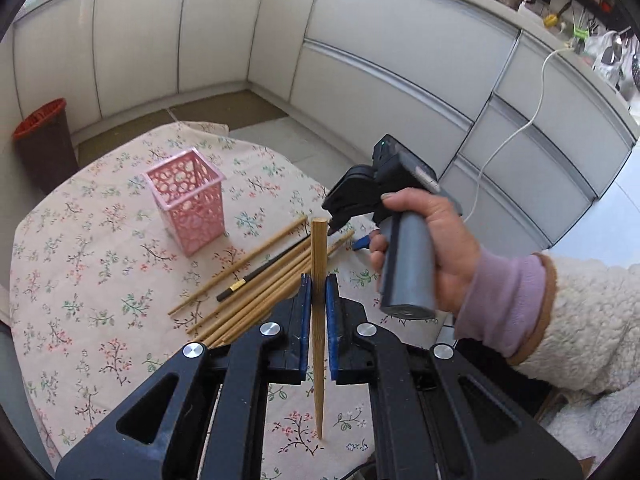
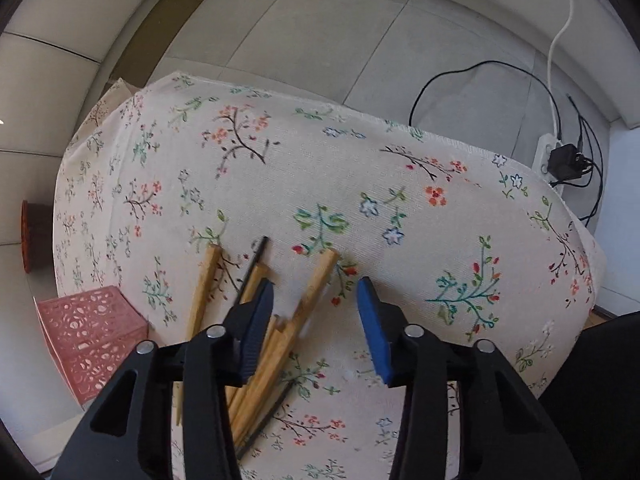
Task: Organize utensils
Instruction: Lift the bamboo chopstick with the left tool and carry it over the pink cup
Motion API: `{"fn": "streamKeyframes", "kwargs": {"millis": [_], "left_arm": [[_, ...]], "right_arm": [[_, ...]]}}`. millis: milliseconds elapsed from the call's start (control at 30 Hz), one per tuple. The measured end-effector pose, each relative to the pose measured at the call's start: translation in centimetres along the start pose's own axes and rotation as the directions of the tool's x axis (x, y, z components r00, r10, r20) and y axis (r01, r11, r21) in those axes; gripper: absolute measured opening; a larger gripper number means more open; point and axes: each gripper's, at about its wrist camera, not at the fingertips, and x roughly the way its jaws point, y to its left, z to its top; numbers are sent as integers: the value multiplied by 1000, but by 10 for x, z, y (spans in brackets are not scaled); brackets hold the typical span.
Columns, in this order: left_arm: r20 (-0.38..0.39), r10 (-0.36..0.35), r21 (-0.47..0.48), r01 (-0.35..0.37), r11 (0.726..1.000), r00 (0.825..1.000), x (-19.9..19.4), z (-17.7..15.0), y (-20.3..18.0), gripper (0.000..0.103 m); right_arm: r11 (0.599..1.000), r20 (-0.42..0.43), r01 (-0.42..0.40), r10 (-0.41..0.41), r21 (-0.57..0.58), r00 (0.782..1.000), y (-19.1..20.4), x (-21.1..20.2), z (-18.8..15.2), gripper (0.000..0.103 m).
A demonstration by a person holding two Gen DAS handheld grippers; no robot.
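Observation:
My left gripper [image 1: 318, 286] is shut on a wooden chopstick [image 1: 319, 256] that stands upright between its blue pads, thick end up, thin tip low over the cloth. Several wooden chopsticks [image 1: 256, 292] and a black chopstick [image 1: 264, 270] lie in a loose pile on the floral tablecloth [image 1: 100, 280]. A pink perforated holder [image 1: 188, 200] stands upright behind the pile, empty as far as I can see. My right gripper [image 2: 316, 292] is open just above the pile [image 2: 276, 344], its left finger over the sticks. The holder [image 2: 92, 340] shows at the lower left there.
The table's far edge [image 2: 360, 116] drops to a tiled floor. A brown bin with a red rim [image 1: 44, 140] stands left of the table. White cabinets [image 1: 360, 60] surround the space. A power strip with cables [image 2: 560, 160] lies on the floor at right.

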Motion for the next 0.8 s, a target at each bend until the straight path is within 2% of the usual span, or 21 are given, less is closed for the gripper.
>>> {"fn": "streamKeyframes", "kwargs": {"millis": [33,100,200,400,667,800], "left_arm": [[11,-1,-6,1,1000,1000,-4,-1,2,7],[29,8,-19,-8,1000,1000,-12,-4,6,7],[60,20,-49,-17,999,998,-24,-6,14,7],[137,54,-91,-42,995,989,-46,2,13,7],[254,106,-121,-77,990,961,-81,25,-3,7],[291,147,-138,-110,984,945,-92,41,-9,7]], "right_arm": [[1000,-6,-9,9,12,1000,1,3,0,13],[1000,17,-20,20,20,1000,-1,1,-3,9],[995,24,-99,98,19,995,-4,-8,-8,8],[966,86,-212,226,-150,970,-2,-67,-32,8],[882,133,-311,377,-355,917,1,-159,-59,8],[835,189,-336,450,-436,873,6,-209,-65,8]]}}
